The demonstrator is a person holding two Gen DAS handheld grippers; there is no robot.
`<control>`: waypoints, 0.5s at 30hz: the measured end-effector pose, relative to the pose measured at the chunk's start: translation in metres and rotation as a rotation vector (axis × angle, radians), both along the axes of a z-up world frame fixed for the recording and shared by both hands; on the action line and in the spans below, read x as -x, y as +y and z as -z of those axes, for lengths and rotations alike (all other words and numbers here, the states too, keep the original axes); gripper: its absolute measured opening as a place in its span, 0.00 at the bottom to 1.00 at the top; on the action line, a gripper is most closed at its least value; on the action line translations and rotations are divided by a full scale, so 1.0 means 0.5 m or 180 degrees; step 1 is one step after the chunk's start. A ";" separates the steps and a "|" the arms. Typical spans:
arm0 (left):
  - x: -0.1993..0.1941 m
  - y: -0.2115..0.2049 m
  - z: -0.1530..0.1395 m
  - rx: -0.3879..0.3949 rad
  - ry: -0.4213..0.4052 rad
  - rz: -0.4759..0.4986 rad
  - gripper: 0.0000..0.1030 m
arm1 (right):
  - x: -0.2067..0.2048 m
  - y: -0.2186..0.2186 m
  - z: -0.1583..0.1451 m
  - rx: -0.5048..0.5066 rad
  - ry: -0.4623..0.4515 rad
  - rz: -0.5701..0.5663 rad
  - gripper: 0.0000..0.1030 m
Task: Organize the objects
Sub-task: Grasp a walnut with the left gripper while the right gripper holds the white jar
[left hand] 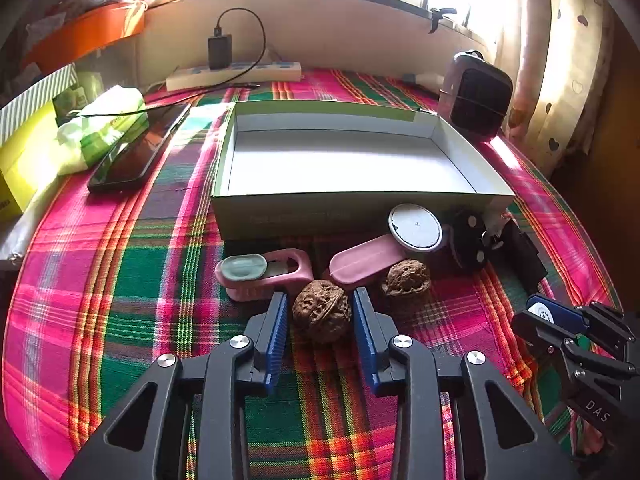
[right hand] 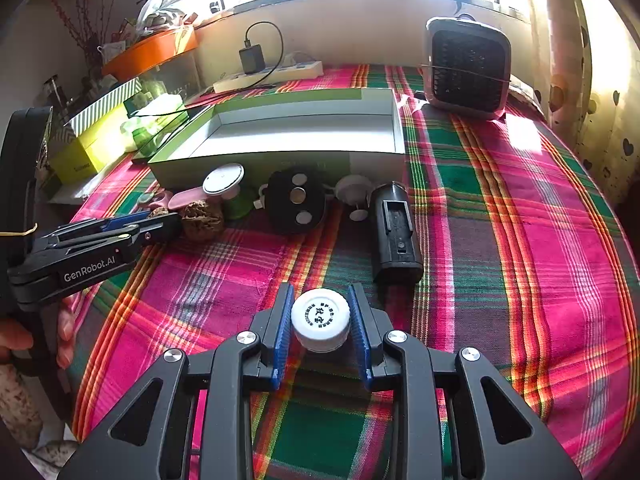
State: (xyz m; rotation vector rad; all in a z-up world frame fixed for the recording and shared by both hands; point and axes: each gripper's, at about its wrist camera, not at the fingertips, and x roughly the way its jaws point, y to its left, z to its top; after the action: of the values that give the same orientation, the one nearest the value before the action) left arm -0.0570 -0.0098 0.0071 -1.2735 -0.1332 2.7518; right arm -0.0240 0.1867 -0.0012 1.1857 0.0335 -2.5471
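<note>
An empty shallow cardboard box [left hand: 460,148] [right hand: 400,128] lies on the plaid cloth. In front of it lie two walnuts, a pink brush [left hand: 268,274], a pink-handled round mirror [left hand: 414,226] [right hand: 223,178], a black disc with metal studs [right hand: 296,200] and a black cylinder [right hand: 394,232]. My left gripper [left hand: 320,312] [right hand: 160,220] straddles the nearer walnut [left hand: 322,310], its jaws close beside it with small gaps; the second walnut [left hand: 406,276] [right hand: 202,218] lies just beyond. My right gripper [right hand: 320,318] [left hand: 560,312] is shut on a white bottle cap [right hand: 320,318].
A phone [left hand: 138,148] and a green tissue pack [left hand: 106,128] lie left of the box. A small black fan [right hand: 468,68] stands at the back right. A power strip with a charger [left hand: 234,72] lies along the back wall. Boxes are stacked at the far left.
</note>
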 end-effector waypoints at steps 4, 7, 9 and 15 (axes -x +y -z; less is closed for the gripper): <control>-0.002 -0.002 0.000 -0.0018 -0.0002 -0.0003 0.27 | -0.001 -0.002 0.000 -0.0006 0.0004 0.0005 0.28; -0.004 -0.002 0.000 -0.0006 0.0001 0.0002 0.27 | -0.001 -0.002 0.000 -0.0010 0.0008 0.0005 0.28; -0.006 -0.001 -0.001 0.0010 0.0003 0.0006 0.26 | -0.003 -0.004 0.000 -0.0016 0.0013 0.0008 0.28; -0.015 0.004 -0.002 0.0108 0.0007 0.0009 0.26 | -0.006 -0.010 -0.003 -0.0030 0.0040 0.0004 0.28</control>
State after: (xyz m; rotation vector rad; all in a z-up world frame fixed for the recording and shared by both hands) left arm -0.0493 -0.0080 0.0082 -1.2777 -0.0849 2.7647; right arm -0.0208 0.1818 0.0004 1.1734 0.0479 -2.5582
